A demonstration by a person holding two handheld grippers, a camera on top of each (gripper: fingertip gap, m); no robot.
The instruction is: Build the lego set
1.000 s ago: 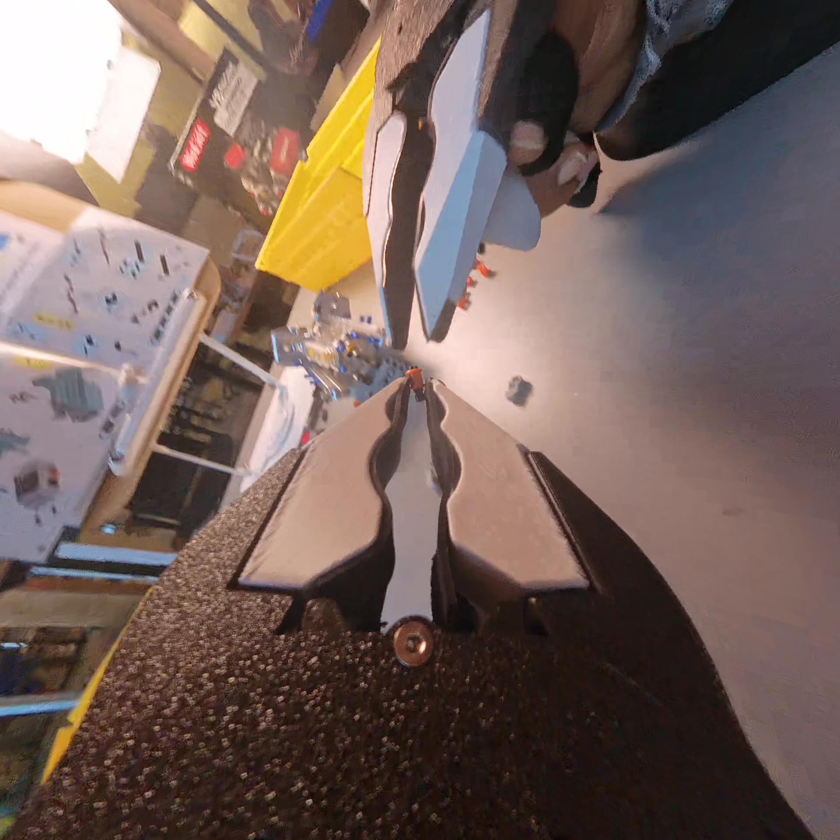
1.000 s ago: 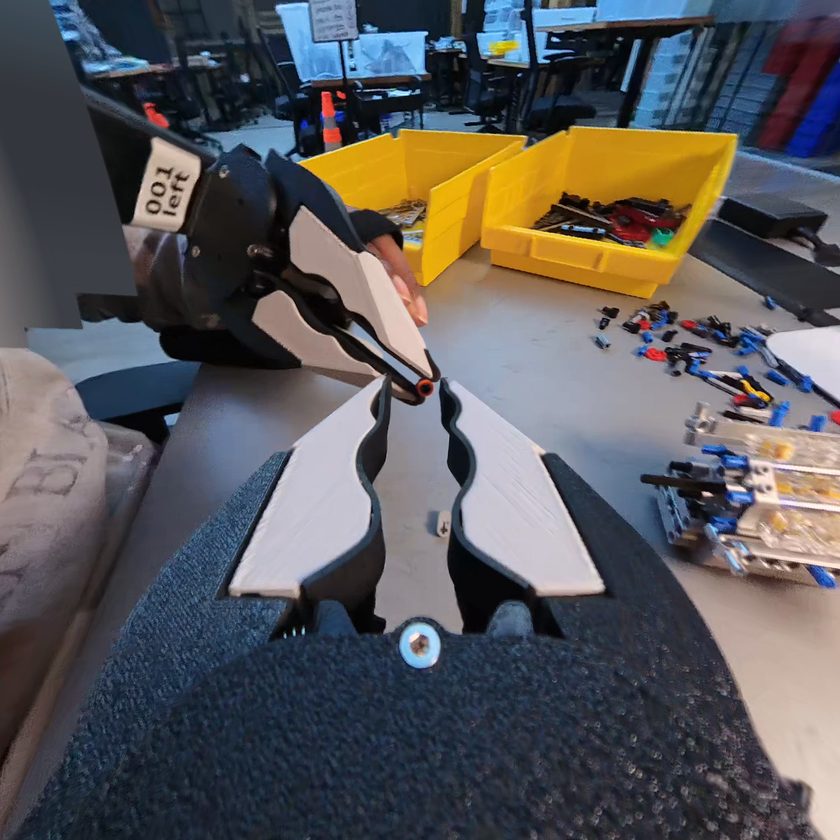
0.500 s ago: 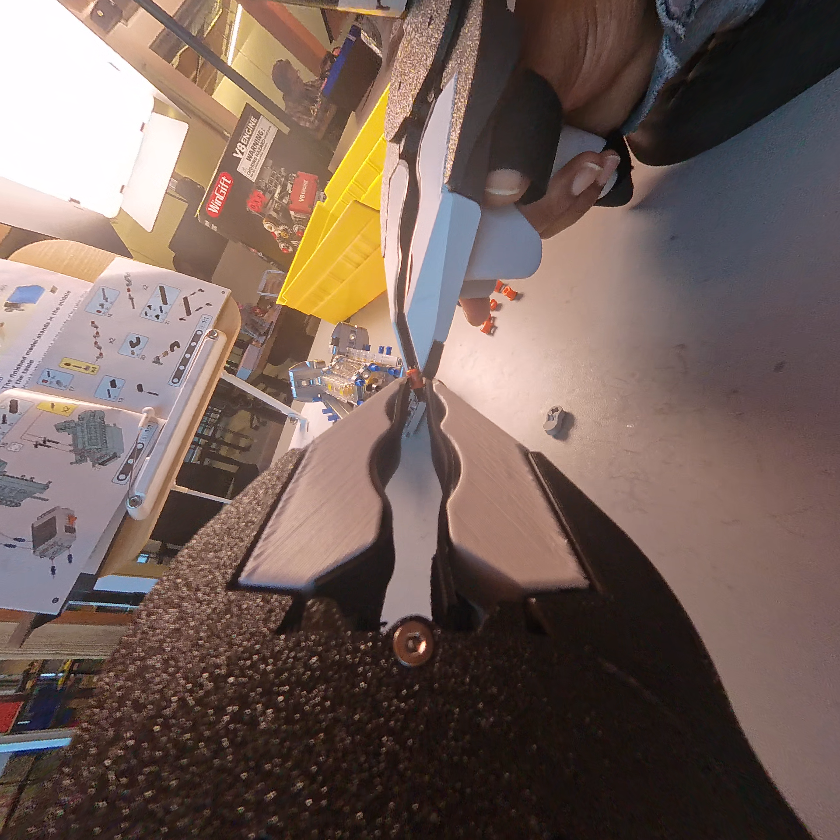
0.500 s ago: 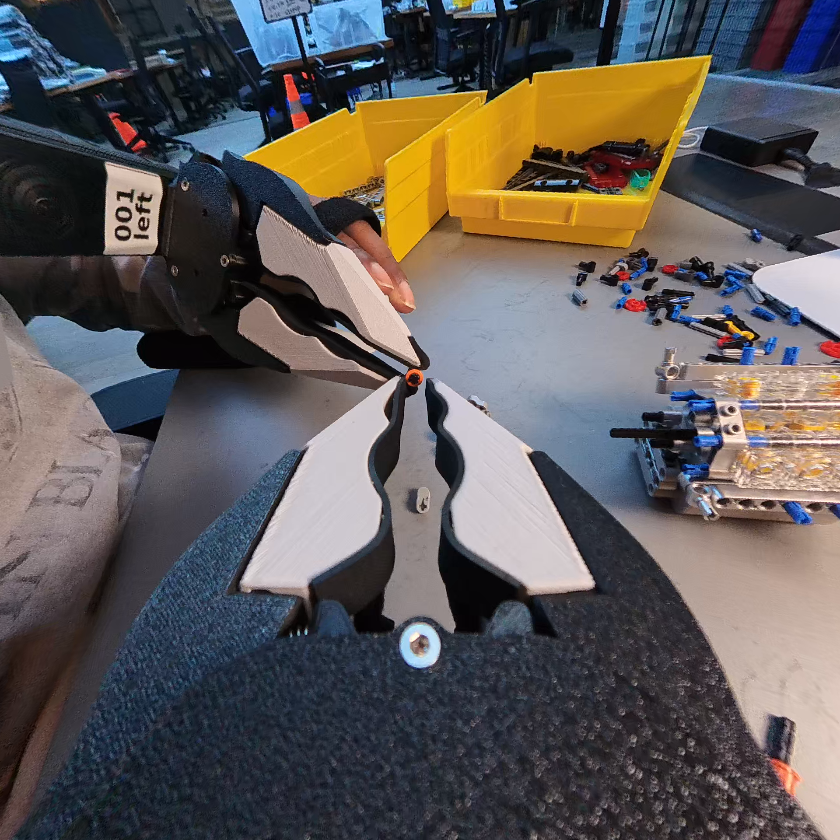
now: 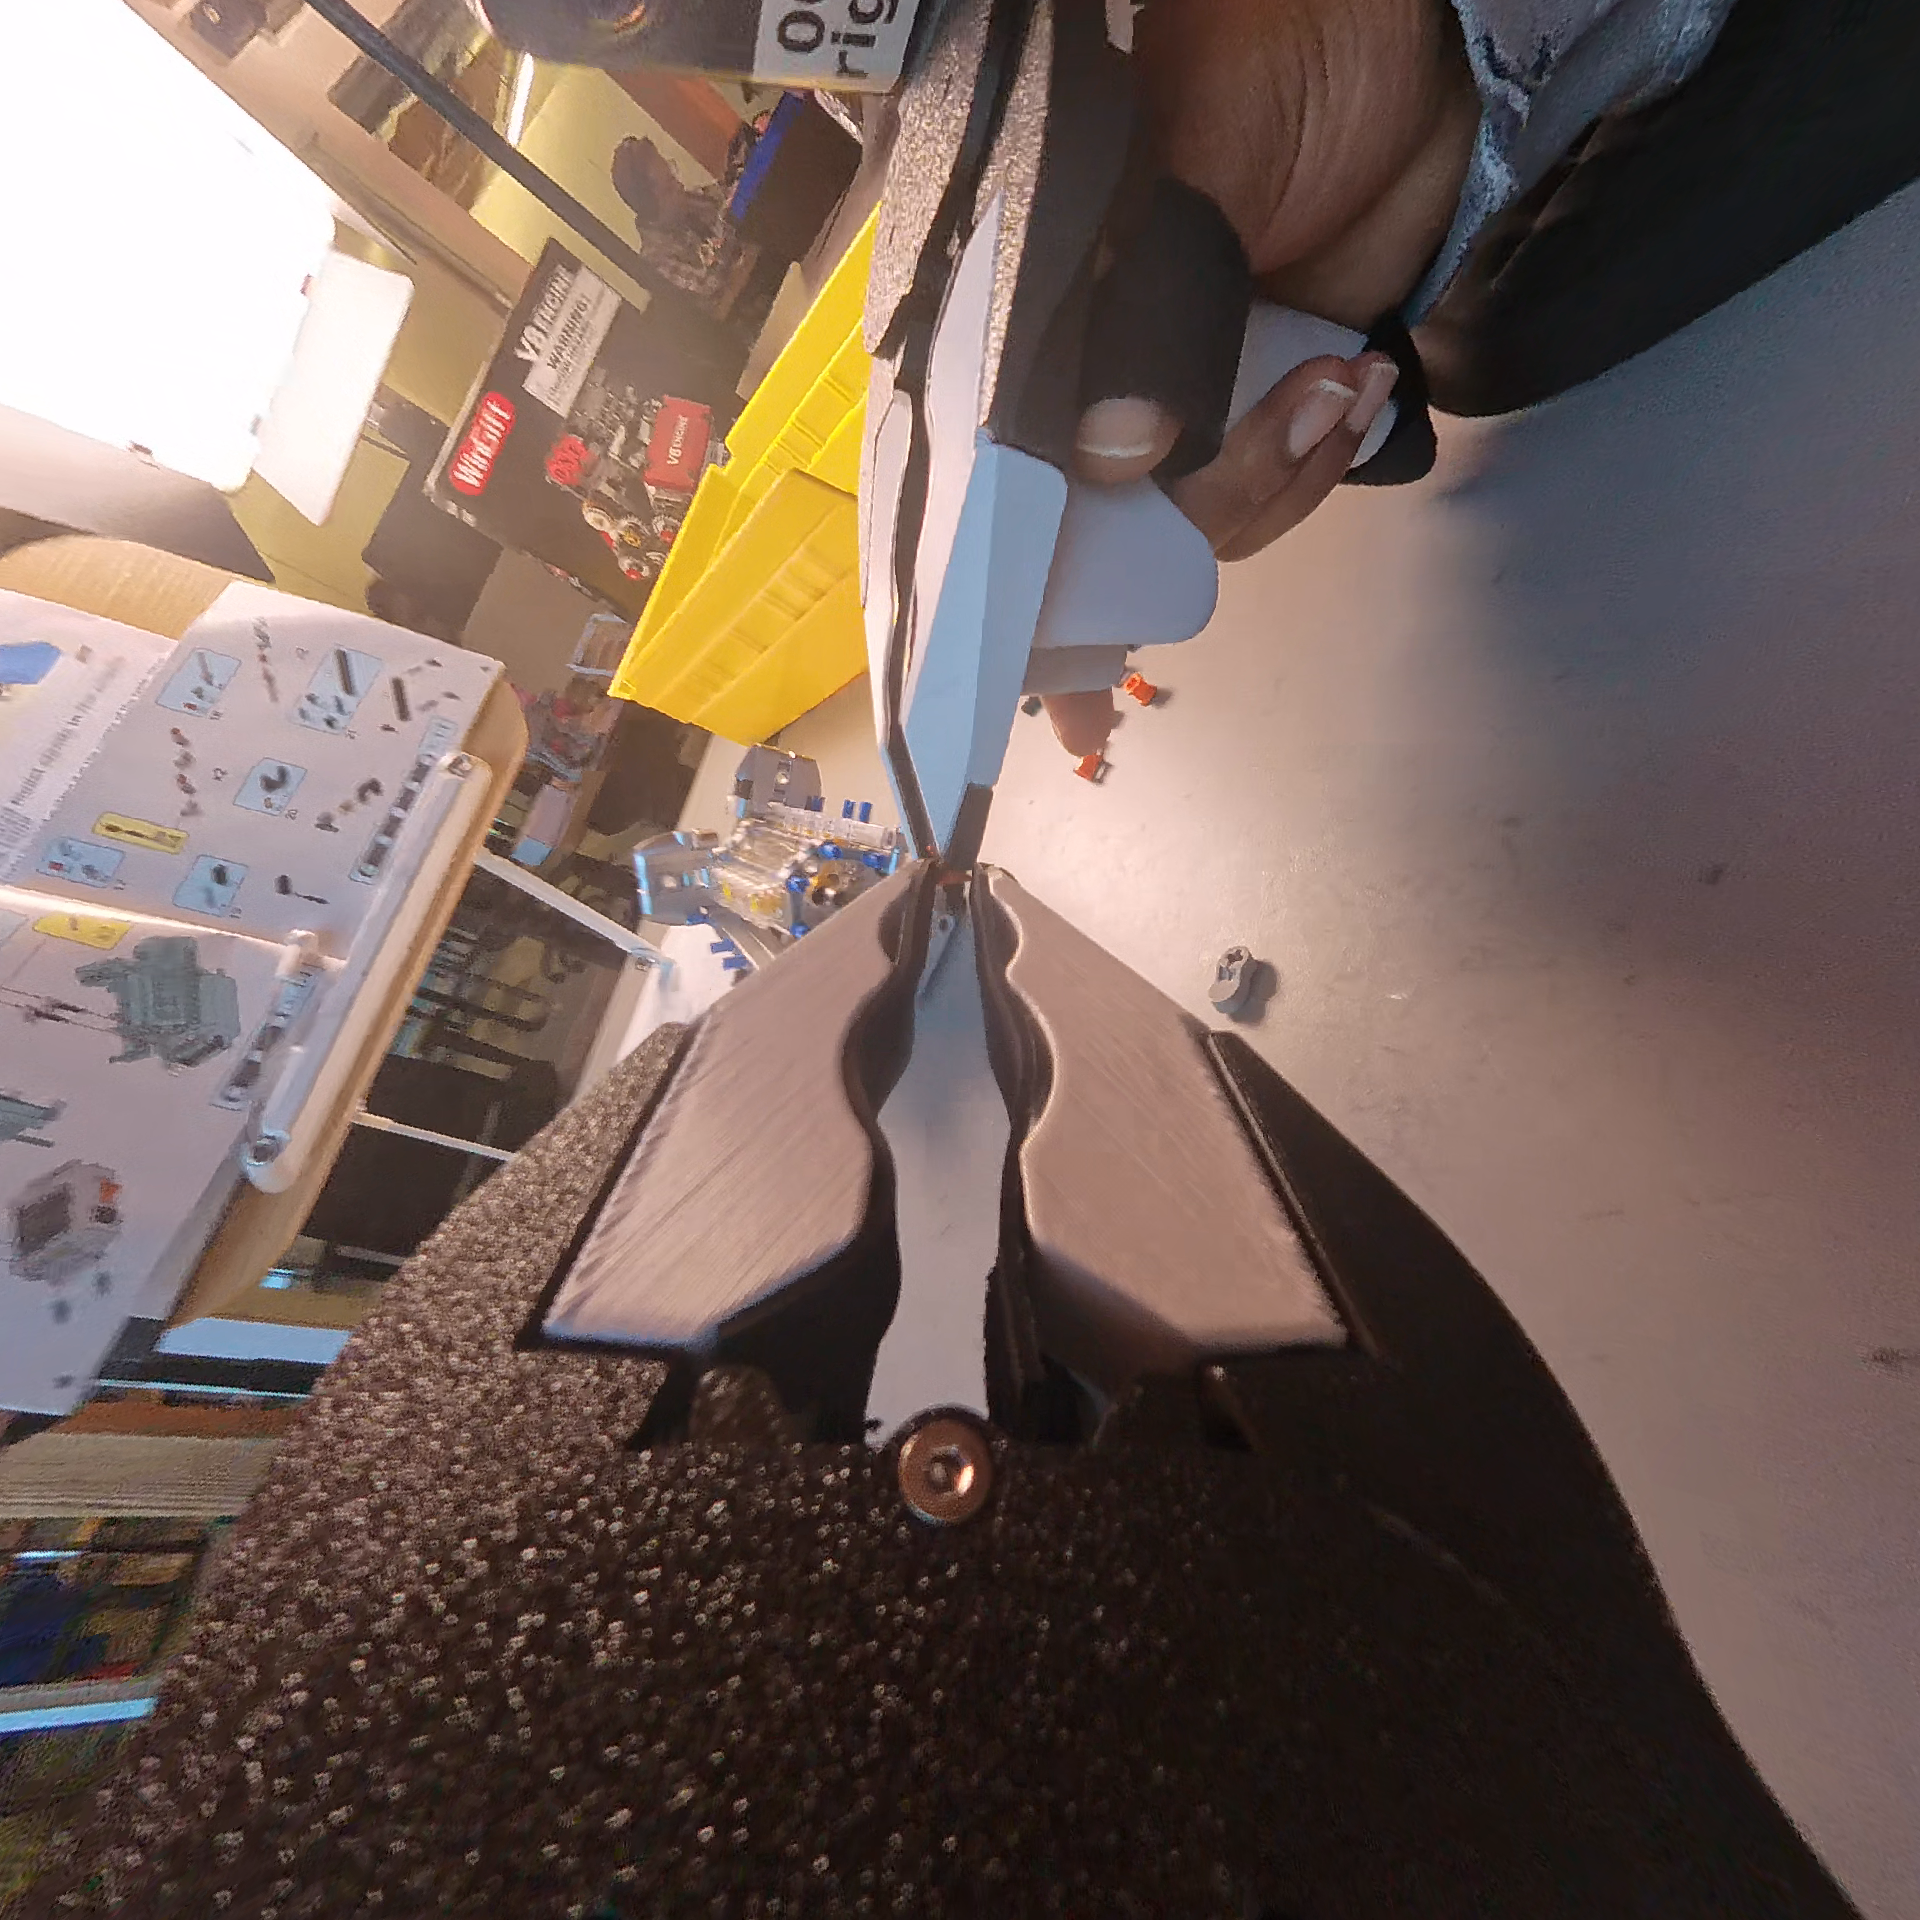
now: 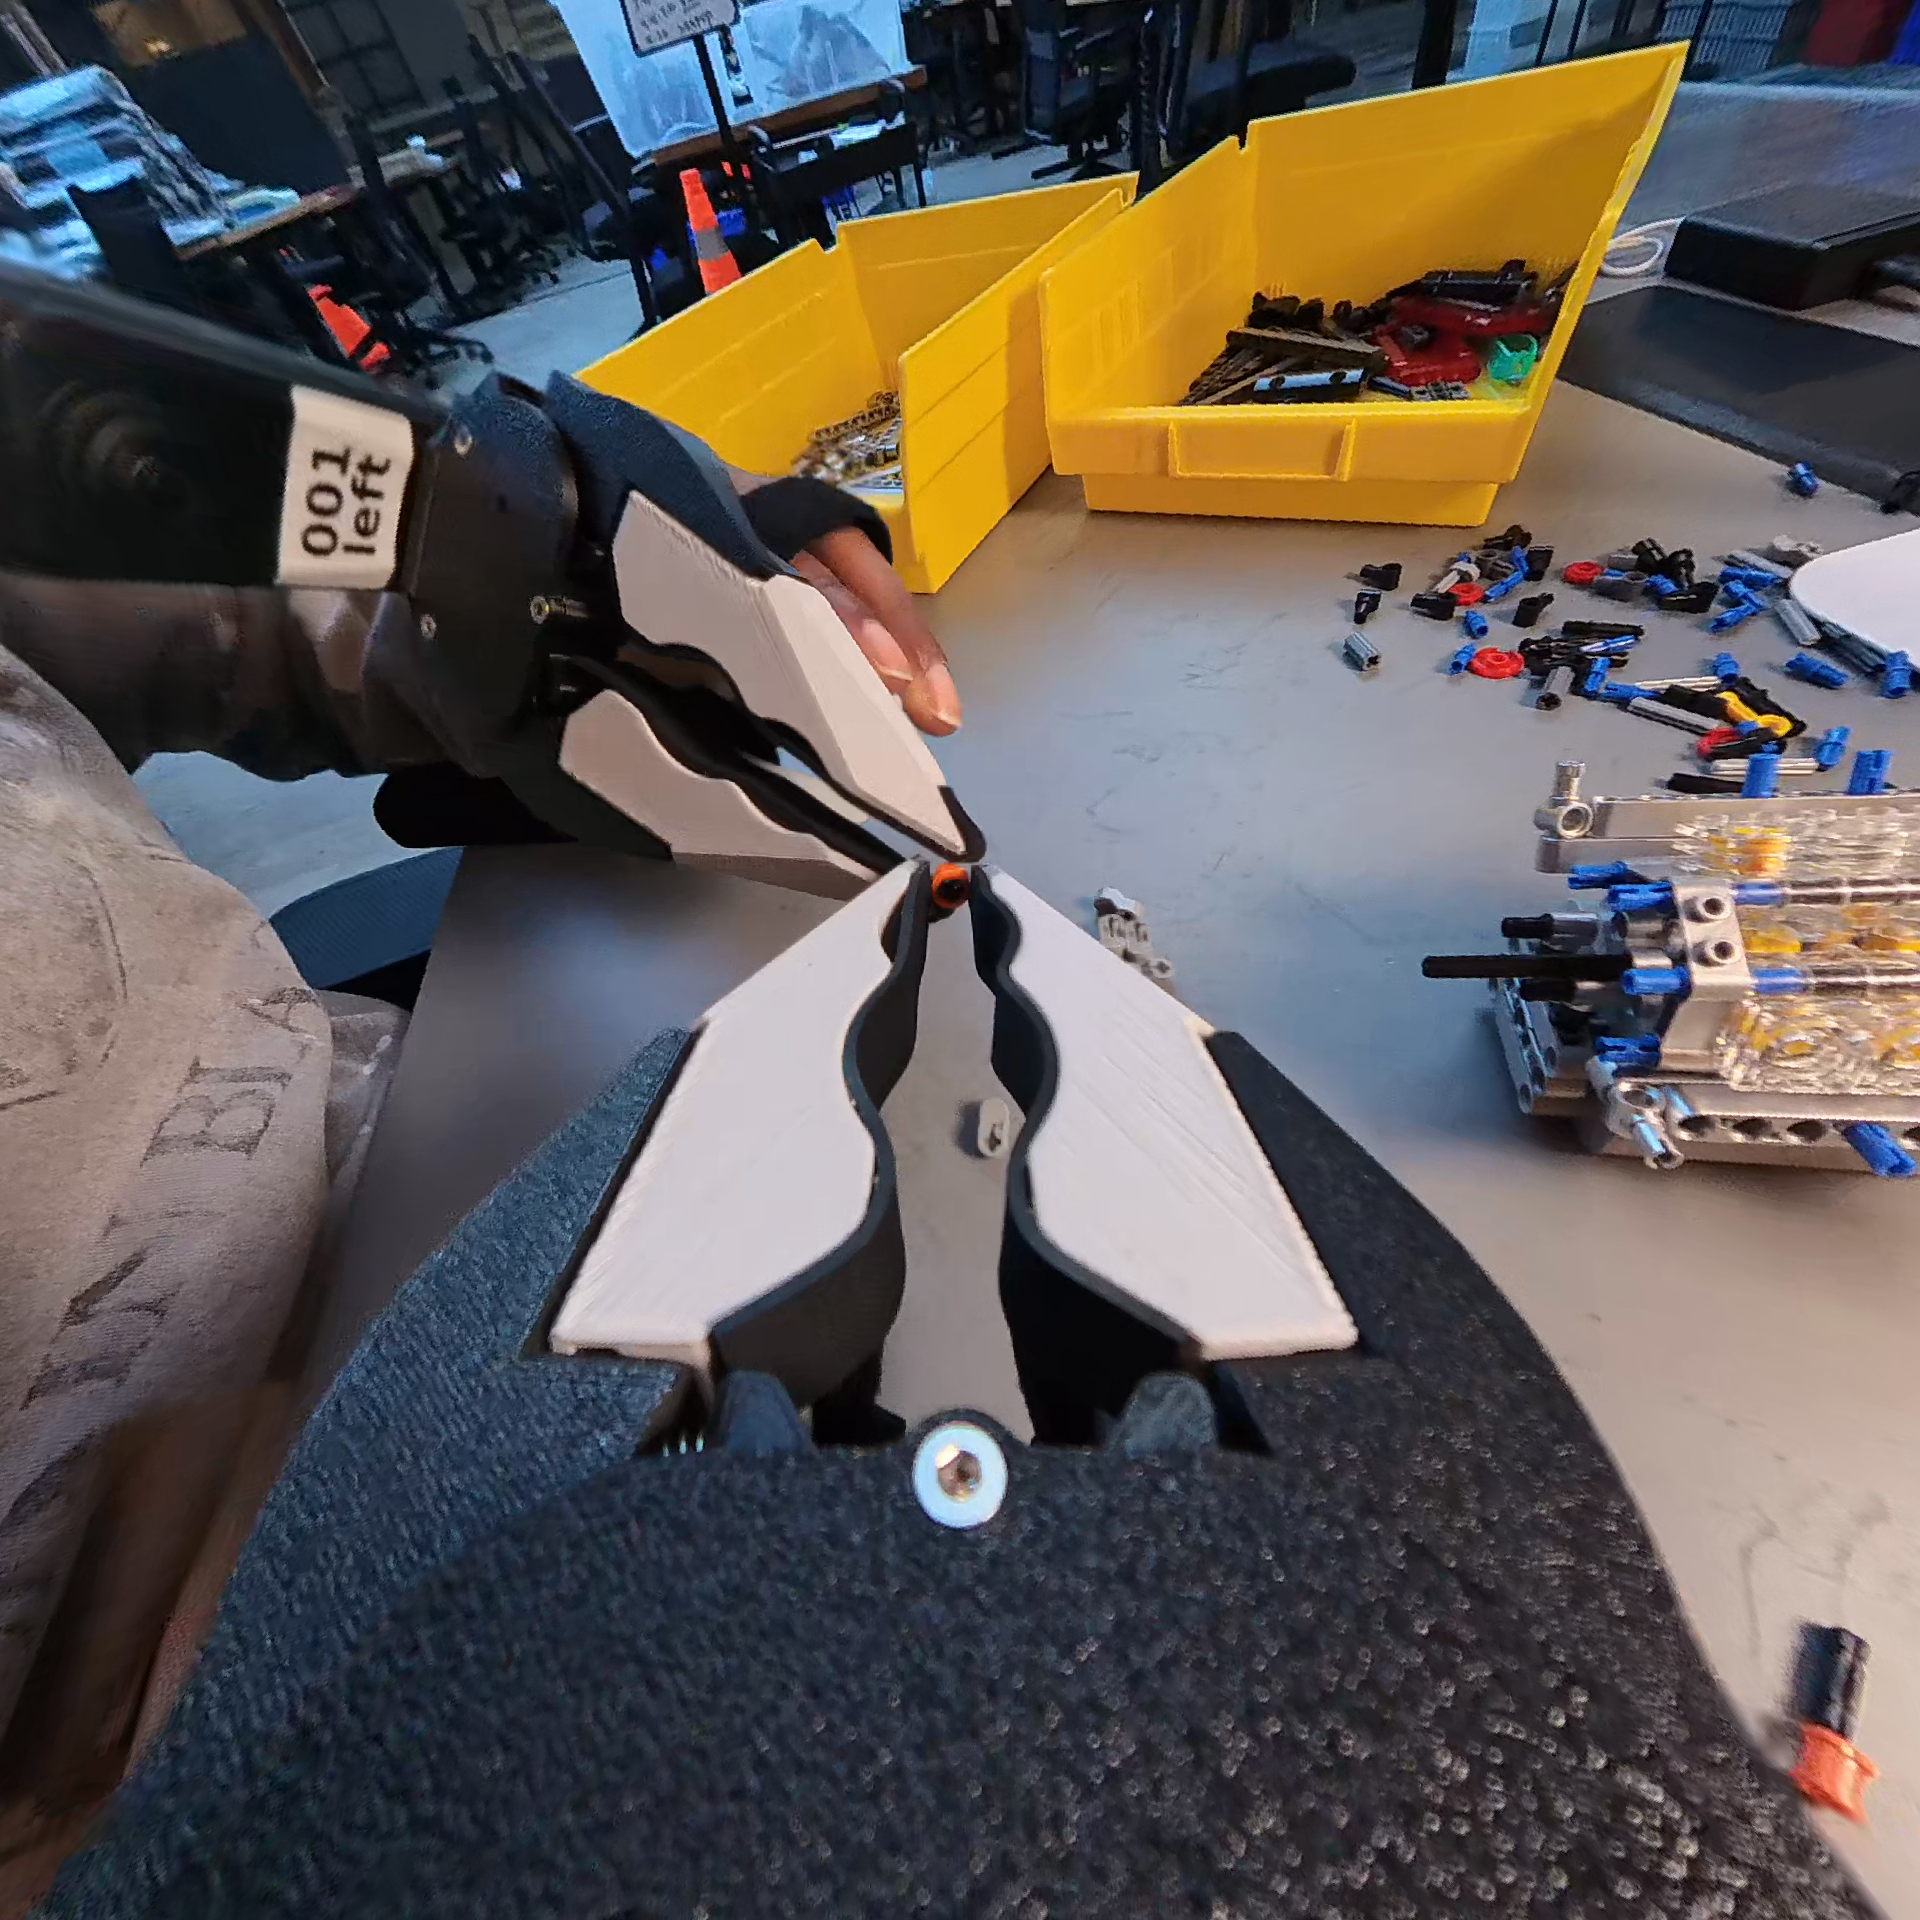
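Observation:
A small orange pin [image 6: 948, 885] is held between the tips of both grippers, a little above the grey table [image 6: 1195, 727]. My left gripper [image 5: 948, 883] is shut on it, and only a sliver of the orange pin [image 5: 948, 876] shows in the left wrist view. My right gripper [image 6: 948, 883] has its tips closed against the pin's sides. In the right wrist view the left gripper [image 6: 935, 847] comes in from the left, held by a gloved hand. In the left wrist view the right gripper [image 5: 940, 831] comes down from above.
Two yellow bins [image 6: 1288, 457] of parts stand at the back. Loose blue, black and red pieces [image 6: 1610, 644] and a grey-and-blue built assembly [image 6: 1714, 987] lie at the right. Small grey connectors [image 6: 992, 1127] lie under the grippers. An instruction booklet [image 5: 208, 831] stands on an easel. Only a small space, under 4 cm, lies between the two pairs of fingers.
My right gripper moved in on the left gripper's tips and narrowed from open until it closed on the orange pin. The left gripper stayed shut on the pin.

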